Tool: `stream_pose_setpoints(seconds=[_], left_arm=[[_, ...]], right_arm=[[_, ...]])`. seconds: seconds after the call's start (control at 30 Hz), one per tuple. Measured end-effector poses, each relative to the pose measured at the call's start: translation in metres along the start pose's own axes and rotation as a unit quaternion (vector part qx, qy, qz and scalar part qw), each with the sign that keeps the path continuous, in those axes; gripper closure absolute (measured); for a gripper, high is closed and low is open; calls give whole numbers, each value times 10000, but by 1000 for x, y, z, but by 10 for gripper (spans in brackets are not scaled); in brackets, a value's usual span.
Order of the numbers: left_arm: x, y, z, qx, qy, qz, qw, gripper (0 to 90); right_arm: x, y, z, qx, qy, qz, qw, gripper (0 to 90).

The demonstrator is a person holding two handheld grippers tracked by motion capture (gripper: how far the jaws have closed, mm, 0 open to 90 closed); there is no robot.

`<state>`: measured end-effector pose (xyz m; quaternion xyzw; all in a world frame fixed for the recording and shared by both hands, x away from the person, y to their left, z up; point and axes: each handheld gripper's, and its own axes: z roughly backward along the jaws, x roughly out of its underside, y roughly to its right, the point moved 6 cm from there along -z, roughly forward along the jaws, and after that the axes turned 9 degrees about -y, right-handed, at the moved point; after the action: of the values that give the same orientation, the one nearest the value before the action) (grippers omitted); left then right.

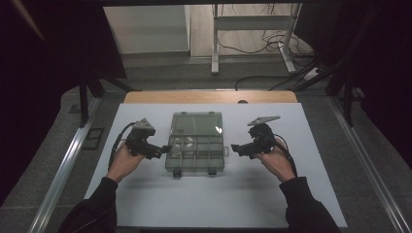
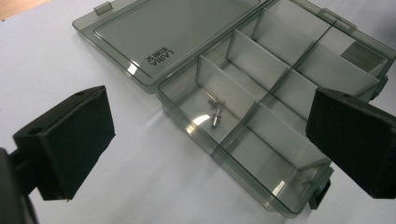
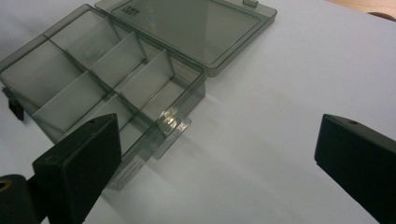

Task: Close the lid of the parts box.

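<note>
A smoky clear plastic organiser box (image 1: 196, 154) lies open in the middle of the white table, its lid (image 1: 197, 123) folded flat on the far side. Dividers split its tray (image 2: 299, 88) into several compartments. A small metal screw (image 2: 215, 112) lies in one compartment by the lid hinge. My left gripper (image 1: 164, 150) hovers open just left of the box; its jaws frame the tray's corner (image 2: 201, 135). On the other side my right gripper (image 1: 236, 148) is open too, close to the tray's end (image 3: 159, 116). Neither holds anything.
The white table surface (image 1: 218, 199) reaches to the near edge, with a wooden strip (image 1: 209, 96) at the far edge. Black latches (image 1: 194, 172) stick out of the box's near side. Beyond the table stand a metal frame (image 1: 252, 29) and floor cables (image 1: 272, 46).
</note>
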<state>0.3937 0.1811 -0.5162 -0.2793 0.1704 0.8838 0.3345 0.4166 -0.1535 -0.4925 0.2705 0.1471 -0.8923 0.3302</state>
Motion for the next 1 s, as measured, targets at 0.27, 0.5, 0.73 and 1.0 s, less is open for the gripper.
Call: stream_pose_setpoints(seconds=[0.27,0.5,0.73,1.0], left_arm=[[-8,0,-6,40,-85,15,10000,17],[-15,1,-13,56,-148,-25,9999,17],[-23,3,-20,71,-173,-66,9998,17],[-31,4,-28,89,-174,-60,9998,17]], right_arm=[[-14,0,-14,123,-99,-30,9999,0],[-23,2,-25,93,-198,-81,9997,0],[-31,6,-39,7,-358,-187,9992,8],[-41,9,-51,169,-461,-143,9987,142]])
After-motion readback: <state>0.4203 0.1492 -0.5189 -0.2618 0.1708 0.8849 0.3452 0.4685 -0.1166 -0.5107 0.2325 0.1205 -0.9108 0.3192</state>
